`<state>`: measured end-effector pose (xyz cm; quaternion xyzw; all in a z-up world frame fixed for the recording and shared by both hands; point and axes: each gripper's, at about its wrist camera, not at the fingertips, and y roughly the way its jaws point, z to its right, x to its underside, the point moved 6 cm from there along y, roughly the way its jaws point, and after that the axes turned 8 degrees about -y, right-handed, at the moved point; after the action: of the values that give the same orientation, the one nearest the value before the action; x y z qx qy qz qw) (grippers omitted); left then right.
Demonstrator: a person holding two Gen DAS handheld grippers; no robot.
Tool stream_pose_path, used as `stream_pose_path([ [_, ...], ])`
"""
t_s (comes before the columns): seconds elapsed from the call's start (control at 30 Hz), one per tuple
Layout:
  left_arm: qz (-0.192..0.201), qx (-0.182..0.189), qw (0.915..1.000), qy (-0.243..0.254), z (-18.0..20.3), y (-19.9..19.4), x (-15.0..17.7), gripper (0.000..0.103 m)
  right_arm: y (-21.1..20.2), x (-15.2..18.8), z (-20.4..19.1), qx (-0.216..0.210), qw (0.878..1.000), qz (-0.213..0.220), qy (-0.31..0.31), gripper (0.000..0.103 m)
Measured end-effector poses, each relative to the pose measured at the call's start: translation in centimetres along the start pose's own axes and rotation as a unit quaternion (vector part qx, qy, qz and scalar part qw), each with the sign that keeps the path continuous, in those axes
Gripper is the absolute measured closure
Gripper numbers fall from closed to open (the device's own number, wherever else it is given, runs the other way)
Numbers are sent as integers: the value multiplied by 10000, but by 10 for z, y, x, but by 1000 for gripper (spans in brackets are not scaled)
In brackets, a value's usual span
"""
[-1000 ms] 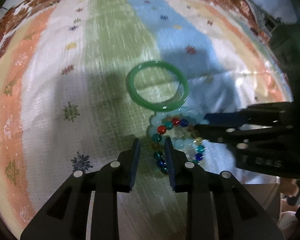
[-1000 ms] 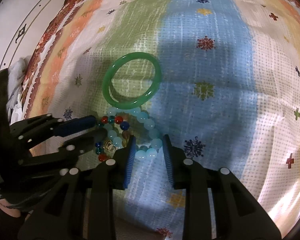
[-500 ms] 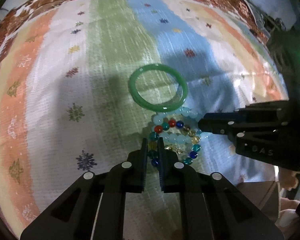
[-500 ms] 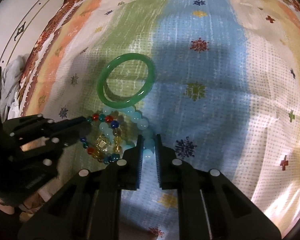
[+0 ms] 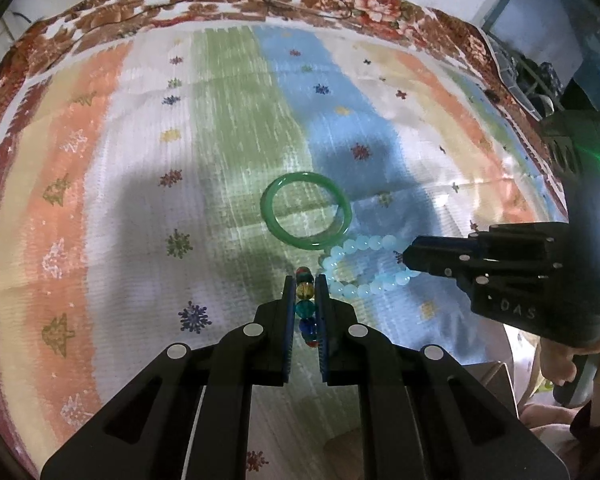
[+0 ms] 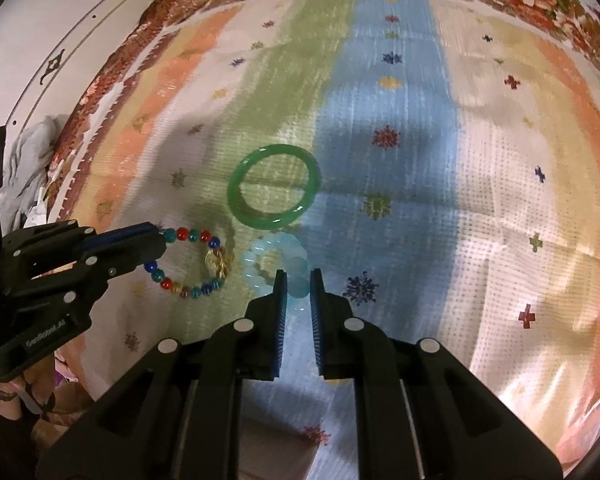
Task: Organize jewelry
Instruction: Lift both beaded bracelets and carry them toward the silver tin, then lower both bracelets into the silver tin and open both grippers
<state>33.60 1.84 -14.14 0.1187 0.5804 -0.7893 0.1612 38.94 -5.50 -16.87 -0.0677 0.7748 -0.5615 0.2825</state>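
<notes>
The left hand-held gripper (image 5: pixel 304 288), low in the frame's centre, is clamped on the coloured bead bracelet (image 5: pixel 304 298). The right hand-held gripper (image 6: pixel 298 280) pinches the pale blue bead bracelet (image 6: pixel 274 258). The green bangle (image 5: pixel 305 211) lies mid-frame on the striped cloth (image 5: pixel 140 200), just above both bracelets.
</notes>
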Motion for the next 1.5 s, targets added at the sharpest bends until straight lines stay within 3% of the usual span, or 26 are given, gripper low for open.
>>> stream_pose_path([
  [0.73,481,264,9985,21,25,-65,16,94,-76,13,-36,-25,9975,708,-59,90],
  [1.23,1069,201,9940,82,48,-115,42,94,-132,56,-57,452,9894,1360,-228,90],
  [1.5,1373,229,9900,212,65,-142,65,94,-151,77,-68,307,9860,1598,-366,90],
])
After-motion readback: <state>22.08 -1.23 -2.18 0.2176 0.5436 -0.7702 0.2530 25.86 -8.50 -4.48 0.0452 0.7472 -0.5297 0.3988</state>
